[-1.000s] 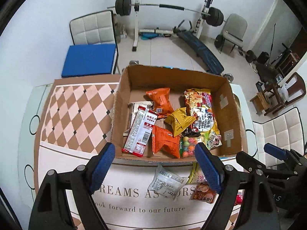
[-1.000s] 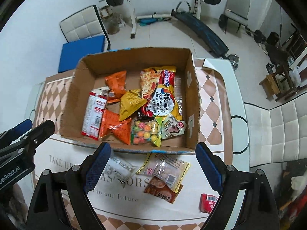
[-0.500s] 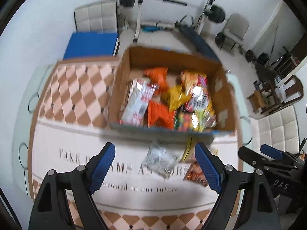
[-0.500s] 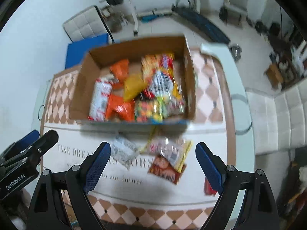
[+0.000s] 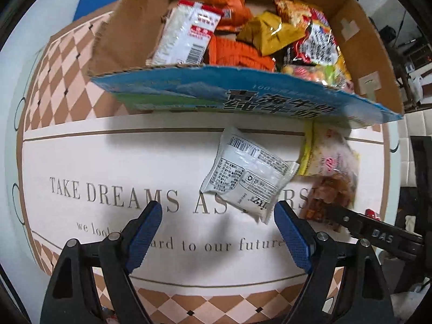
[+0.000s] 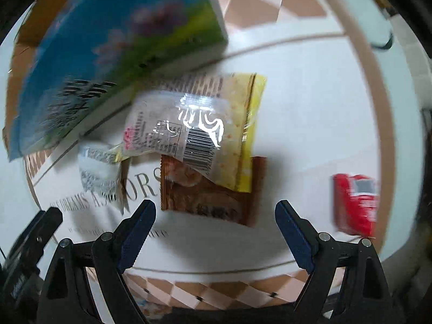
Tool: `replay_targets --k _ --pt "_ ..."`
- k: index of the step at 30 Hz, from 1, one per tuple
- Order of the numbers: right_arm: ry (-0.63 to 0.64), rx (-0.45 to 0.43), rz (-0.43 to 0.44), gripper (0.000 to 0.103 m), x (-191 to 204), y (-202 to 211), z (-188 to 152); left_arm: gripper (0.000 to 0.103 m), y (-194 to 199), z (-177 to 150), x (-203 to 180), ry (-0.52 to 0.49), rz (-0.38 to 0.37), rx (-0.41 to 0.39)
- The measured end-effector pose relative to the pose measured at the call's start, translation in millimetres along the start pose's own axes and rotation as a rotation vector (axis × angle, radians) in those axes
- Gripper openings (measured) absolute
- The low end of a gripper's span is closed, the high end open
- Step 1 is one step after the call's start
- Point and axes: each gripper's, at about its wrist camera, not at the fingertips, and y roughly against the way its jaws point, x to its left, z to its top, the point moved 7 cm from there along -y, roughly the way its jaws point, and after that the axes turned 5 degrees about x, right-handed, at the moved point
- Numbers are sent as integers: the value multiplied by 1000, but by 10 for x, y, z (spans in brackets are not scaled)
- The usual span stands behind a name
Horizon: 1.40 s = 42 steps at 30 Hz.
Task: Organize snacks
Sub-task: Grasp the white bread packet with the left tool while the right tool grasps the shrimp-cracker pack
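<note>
A cardboard box (image 5: 243, 91) with a blue printed front holds several snack packs, orange, yellow and white. In front of it on the table lie a white packet (image 5: 248, 172), a yellow-edged clear packet (image 6: 199, 132) and a brown packet (image 6: 210, 194) partly under it. My left gripper (image 5: 218, 232) is open just above the cloth, the white packet's lower corner near its right finger. My right gripper (image 6: 216, 229) is open low over the brown packet's near edge. A small red packet (image 6: 356, 202) lies to its right. The white packet (image 6: 100, 170) shows at left, blurred.
The table wears a white cloth (image 5: 108, 162) with printed words and a brown diamond border. The right gripper's black arm (image 5: 378, 235) crosses the left view's lower right. The left gripper's body (image 6: 27, 245) shows at the right view's lower left. Chairs stand beyond the table.
Both grippers have dropped from high above the box to just over the loose packets in front of it, tilting down. Jaws stayed wide. Nothing was picked up.
</note>
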Motion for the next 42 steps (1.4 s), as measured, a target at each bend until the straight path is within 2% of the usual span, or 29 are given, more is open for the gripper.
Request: replay_targets --k 3,7,9,12,14,18,22,25,26,28,31,35,38,42 --pt "-16 12 -17 92 64 -186 42 85 -94 50 -18 -19 1 15" --pt "-10 3 -108 94 109 -292 41 85 -235 115 -75 -60 13 51" --pt "6 -14 -121 91 104 -284 6 85 -299 148 -126 -86 13 67" --pt "34 -20 -110 80 38 -244 -60 85 -401 163 -232 -133 17 93" --pt "31 -3 -111 79 -59 -241 -116 85 -484 175 -306 -166 29 112" --pt "13 30 -75 82 -200 -266 -136 85 -739 212 -441 -207 40 166" --pt "-4 55 -75 90 -241 -319 -141 85 -801 292 -532 -226 23 135" --pt "-4 58 -114 93 -158 -356 -120 82 -803 316 -571 -242 27 119" --pt "-10 51 -131 93 -123 -375 -113 79 -792 319 -587 -239 13 114" --pt "-17 28 -149 93 -86 -384 -127 63 -761 273 -597 -220 7 110" --pt "25 -5 -198 88 4 -402 -203 60 -735 128 -594 -200 15 109" --pt "54 -42 -228 72 47 -393 -340 60 -779 -108 -512 -145 -25 136" --pt "68 -53 -214 66 -17 -349 -479 60 -791 -196 -488 -111 -54 136" --pt "72 -46 -169 64 -99 -341 -628 59 -776 -327 -385 -62 -94 121"
